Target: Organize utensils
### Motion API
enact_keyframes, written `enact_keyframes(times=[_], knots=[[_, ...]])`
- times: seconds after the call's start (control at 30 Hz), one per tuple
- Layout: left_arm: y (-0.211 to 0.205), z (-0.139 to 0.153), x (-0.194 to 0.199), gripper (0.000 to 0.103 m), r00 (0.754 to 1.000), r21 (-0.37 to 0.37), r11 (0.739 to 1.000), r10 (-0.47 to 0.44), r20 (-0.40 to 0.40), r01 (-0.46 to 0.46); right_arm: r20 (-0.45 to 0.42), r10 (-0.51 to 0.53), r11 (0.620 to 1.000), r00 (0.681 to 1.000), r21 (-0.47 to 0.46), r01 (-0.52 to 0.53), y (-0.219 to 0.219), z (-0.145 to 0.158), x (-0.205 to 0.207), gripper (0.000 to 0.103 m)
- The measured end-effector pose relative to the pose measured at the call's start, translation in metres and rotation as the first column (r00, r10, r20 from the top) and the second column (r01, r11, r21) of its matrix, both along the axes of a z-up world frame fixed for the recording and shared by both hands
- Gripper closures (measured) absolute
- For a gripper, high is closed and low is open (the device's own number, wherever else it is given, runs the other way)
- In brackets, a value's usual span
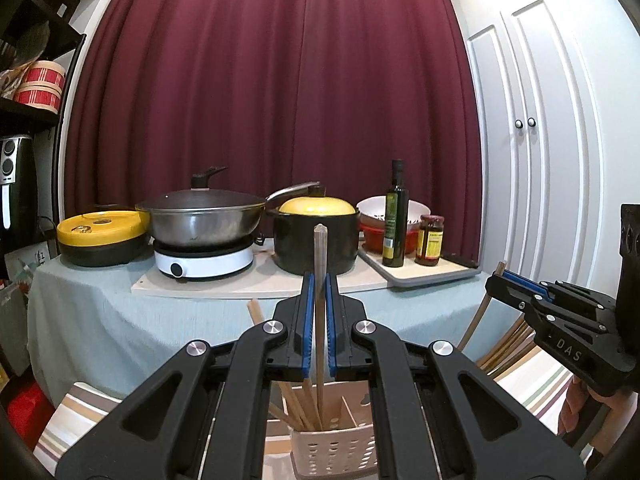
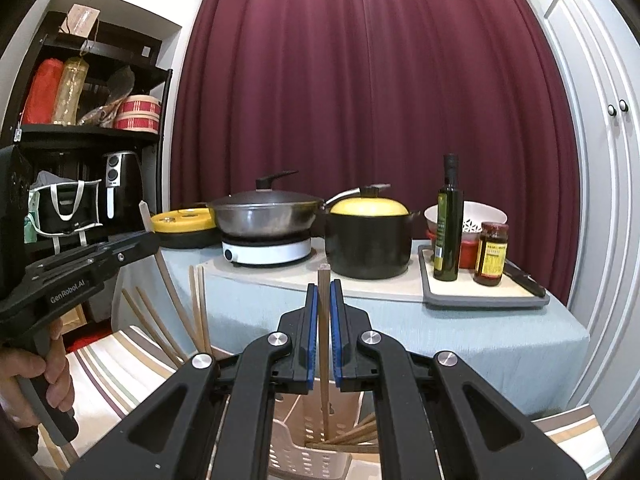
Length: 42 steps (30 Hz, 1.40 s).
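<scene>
In the left wrist view my left gripper (image 1: 319, 280) is shut on an upright wooden chopstick (image 1: 320, 248). Its lower end reaches into the beige perforated utensil holder (image 1: 336, 448), which holds several more chopsticks (image 1: 298, 408). At the right edge my right gripper (image 1: 498, 284) pinches another chopstick (image 1: 478, 316). The right wrist view has my right gripper (image 2: 324, 292) shut on its upright chopstick (image 2: 323, 276), above the holder (image 2: 292, 456). My left gripper (image 2: 148, 242) comes in from the left, with a chopstick tip (image 2: 144, 210) sticking up from it.
Behind stands a table under a pale blue cloth (image 1: 120, 320) with a wok on an induction cooker (image 1: 204, 220), a yellow-lidded black pot (image 1: 316, 236), an oil bottle (image 1: 395, 216) and a sauce jar (image 1: 430, 240) on a tray. A striped cloth (image 2: 120, 372) lies beneath. A hand (image 2: 24, 376) grips the left handle.
</scene>
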<state>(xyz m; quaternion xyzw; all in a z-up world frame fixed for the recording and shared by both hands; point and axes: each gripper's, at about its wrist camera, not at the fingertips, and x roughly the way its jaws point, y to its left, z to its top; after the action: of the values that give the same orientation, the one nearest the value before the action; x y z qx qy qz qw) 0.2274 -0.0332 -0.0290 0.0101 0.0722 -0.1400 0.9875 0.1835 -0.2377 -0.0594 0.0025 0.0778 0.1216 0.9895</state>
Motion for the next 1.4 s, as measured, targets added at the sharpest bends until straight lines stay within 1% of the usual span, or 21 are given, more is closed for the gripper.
enact_keyframes(times=[0.2, 0.37, 0.5, 0.6, 0.67, 0.7, 0.73, 0.77, 0.8, 0.87, 0.9, 0.93, 0.97, 1.0, 1.03, 1.17, 1.23, 1.27, 1.33, 1.4], knots=[[-0.003, -0.005, 0.003, 0.097, 1.0, 0.026, 1.0, 0.0, -0.008, 0.001, -0.017, -0.003, 1.0, 1.0, -0.014, 0.002, 0.004, -0.005, 0.002, 0.096], [-0.002, -0.011, 0.005, 0.097, 0.999, 0.032, 0.999, -0.002, -0.033, 0.003, -0.022, -0.009, 1.0, 1.0, -0.023, 0.008, 0.005, -0.007, 0.001, 0.096], [-0.001, -0.014, 0.008, 0.097, 0.998, 0.022, 1.0, 0.002, -0.055, -0.001, -0.025, -0.012, 1.0, 1.0, -0.026, 0.011, 0.005, -0.007, 0.001, 0.096], [0.0, -0.015, 0.009, 0.097, 0.998, 0.028, 1.0, 0.01, -0.054, -0.009, -0.027, -0.011, 1.0, 1.0, -0.025, 0.011, 0.005, -0.007, 0.001, 0.096], [0.0, -0.015, 0.01, 0.094, 0.998, 0.031, 0.999, 0.012, -0.057, -0.01, -0.026, -0.012, 1.0, 1.0, -0.027, 0.011, 0.006, -0.007, 0.001, 0.096], [0.0, -0.016, 0.01, 0.088, 0.998, 0.033, 0.999, 0.016, -0.056, -0.014, -0.028, -0.014, 1.0, 1.0, -0.028, 0.013, 0.006, -0.007, 0.001, 0.096], [0.0, -0.016, 0.01, 0.079, 0.998, 0.032, 0.999, 0.019, -0.056, -0.018, -0.029, -0.013, 1.0, 0.999, -0.027, 0.012, 0.005, -0.008, 0.002, 0.096], [0.001, -0.016, 0.01, 0.076, 0.998, 0.029, 0.999, 0.021, -0.054, -0.02, -0.028, -0.013, 1.0, 1.0, -0.028, 0.013, 0.005, -0.008, 0.001, 0.096], [0.001, -0.015, 0.009, 0.074, 0.998, 0.027, 0.999, 0.023, -0.053, -0.022, -0.024, -0.016, 0.999, 1.0, -0.03, 0.015, 0.006, -0.008, 0.001, 0.094], [0.001, -0.015, 0.01, 0.074, 0.998, 0.029, 0.999, 0.022, -0.055, -0.021, -0.016, -0.02, 0.999, 1.0, -0.03, 0.019, 0.005, -0.007, 0.001, 0.083], [0.002, -0.016, 0.009, 0.073, 0.998, 0.03, 0.999, 0.022, -0.057, -0.021, -0.01, -0.023, 0.999, 1.0, -0.028, 0.023, 0.005, -0.008, 0.0, 0.073], [0.002, -0.016, 0.009, 0.069, 0.998, 0.03, 0.999, 0.023, -0.058, -0.021, -0.004, -0.027, 0.999, 1.0, -0.028, 0.027, 0.005, -0.007, -0.001, 0.066], [0.002, -0.016, 0.009, 0.066, 0.998, 0.03, 0.999, 0.024, -0.058, -0.023, 0.004, -0.03, 0.999, 1.0, -0.028, 0.03, 0.005, -0.007, -0.002, 0.064], [0.003, -0.015, 0.008, 0.058, 0.998, 0.028, 0.999, 0.029, -0.055, -0.027, 0.009, -0.032, 0.999, 0.999, -0.029, 0.032, 0.006, -0.006, -0.003, 0.061], [0.004, -0.015, 0.007, 0.054, 0.998, 0.023, 0.999, 0.032, -0.048, -0.031, 0.011, -0.032, 0.999, 0.999, -0.029, 0.032, 0.006, -0.006, -0.004, 0.058], [0.004, -0.012, 0.004, 0.051, 0.998, 0.02, 0.999, 0.035, -0.043, -0.035, 0.02, -0.033, 0.999, 0.999, -0.03, 0.033, 0.005, -0.003, -0.005, 0.051], [0.006, -0.011, 0.001, 0.043, 0.999, 0.017, 0.999, 0.041, -0.035, -0.04, 0.02, -0.034, 0.999, 0.999, -0.027, 0.035, 0.005, -0.002, -0.006, 0.048], [0.005, -0.011, 0.0, 0.043, 0.999, 0.017, 0.999, 0.043, -0.032, -0.042, 0.021, -0.034, 0.999, 0.999, -0.026, 0.035, 0.005, -0.002, -0.007, 0.047], [0.005, -0.01, -0.002, 0.04, 0.999, 0.018, 0.999, 0.044, -0.028, -0.044, 0.024, -0.037, 0.999, 0.999, -0.025, 0.037, 0.005, 0.0, -0.008, 0.043], [0.005, -0.008, -0.006, 0.033, 0.999, 0.023, 0.998, 0.053, -0.015, -0.052, 0.025, -0.041, 0.999, 0.999, -0.025, 0.042, 0.005, 0.001, -0.01, 0.04]])
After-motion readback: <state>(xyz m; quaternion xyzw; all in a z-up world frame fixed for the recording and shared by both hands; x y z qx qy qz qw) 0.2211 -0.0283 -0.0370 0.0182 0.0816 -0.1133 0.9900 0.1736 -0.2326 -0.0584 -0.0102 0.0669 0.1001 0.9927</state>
